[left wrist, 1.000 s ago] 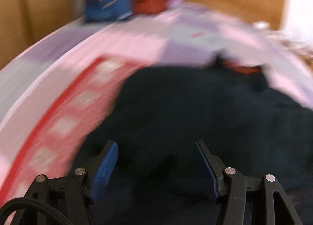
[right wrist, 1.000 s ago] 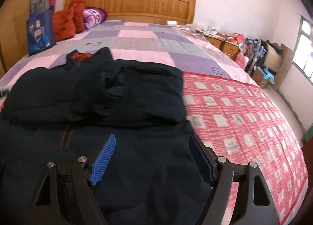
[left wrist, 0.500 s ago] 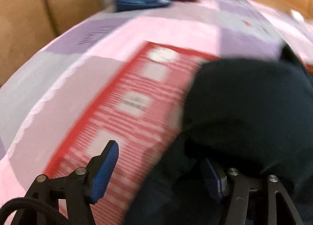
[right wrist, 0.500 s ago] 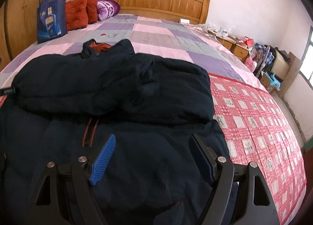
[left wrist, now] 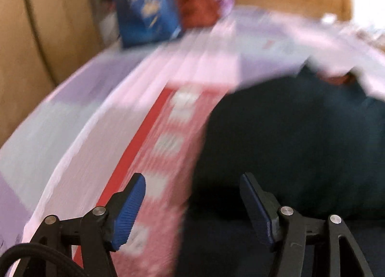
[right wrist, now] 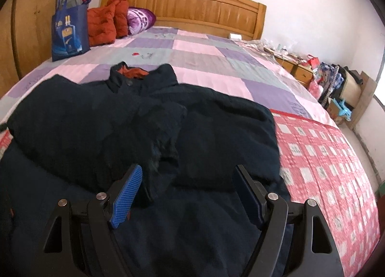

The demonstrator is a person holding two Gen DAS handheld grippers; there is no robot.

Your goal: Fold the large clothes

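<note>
A large dark navy jacket lies spread on the bed, both sleeves folded across its chest, its collar with orange lining toward the headboard. My right gripper is open and empty, hovering over the jacket's lower middle. In the blurred left wrist view the jacket fills the right side. My left gripper is open and empty over the jacket's left edge, where it meets the red checked blanket.
The bed has a pink and purple patchwork cover and a wooden headboard. A blue bag, orange cushions and a purple pillow sit near the headboard. A wooden wardrobe stands left; cluttered bedside furniture right.
My left gripper has swung along the jacket's left edge, fast enough to blur the view. My right gripper has shifted left over the jacket. Both stay open and empty.
</note>
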